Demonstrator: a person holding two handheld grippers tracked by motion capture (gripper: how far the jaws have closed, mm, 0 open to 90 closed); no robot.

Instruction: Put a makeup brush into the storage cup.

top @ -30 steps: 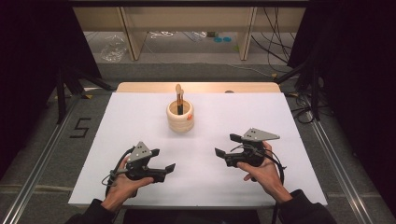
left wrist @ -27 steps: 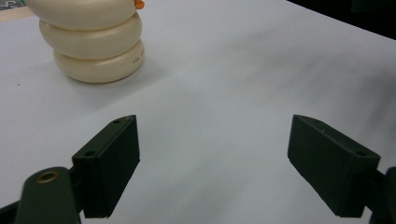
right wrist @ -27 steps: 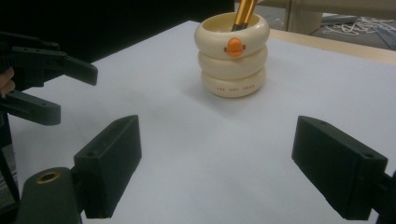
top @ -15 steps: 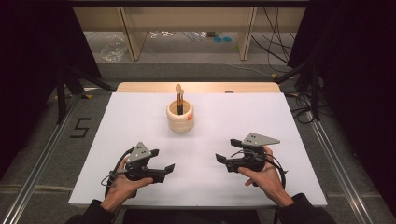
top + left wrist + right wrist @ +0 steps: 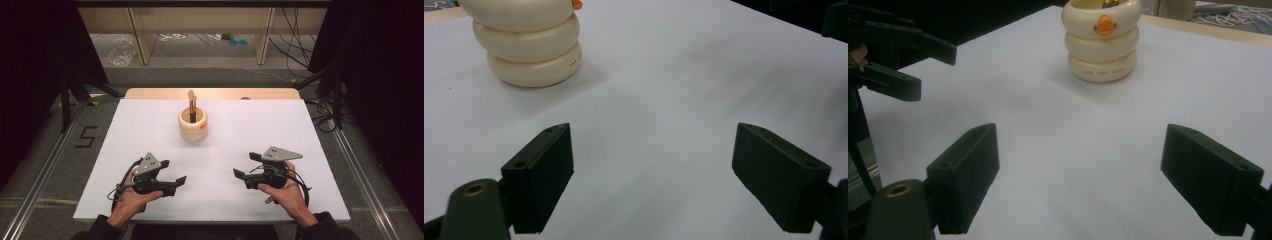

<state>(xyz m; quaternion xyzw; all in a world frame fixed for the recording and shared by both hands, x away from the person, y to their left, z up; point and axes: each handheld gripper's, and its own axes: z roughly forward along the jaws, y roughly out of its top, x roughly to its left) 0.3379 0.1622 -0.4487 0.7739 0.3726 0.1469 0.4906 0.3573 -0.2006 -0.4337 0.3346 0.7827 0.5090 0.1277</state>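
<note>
A holder (image 5: 193, 127) stands on the counter (image 5: 300, 130), toward its far edge. A brush (image 5: 192, 105) stands upright in it. Both grippers lie nearer, left gripper (image 5: 172, 181) and right gripper (image 5: 245, 167) well apart.

The ringed holder (image 5: 1102, 42) at 12 o'clock looks like smooth, faintly glossy cream plastic. The surface (image 5: 150, 130) is matt white, paper-like. Each hand-held gripper (image 5: 172, 182) (image 5: 246, 176) looks matt black plastic.
</note>
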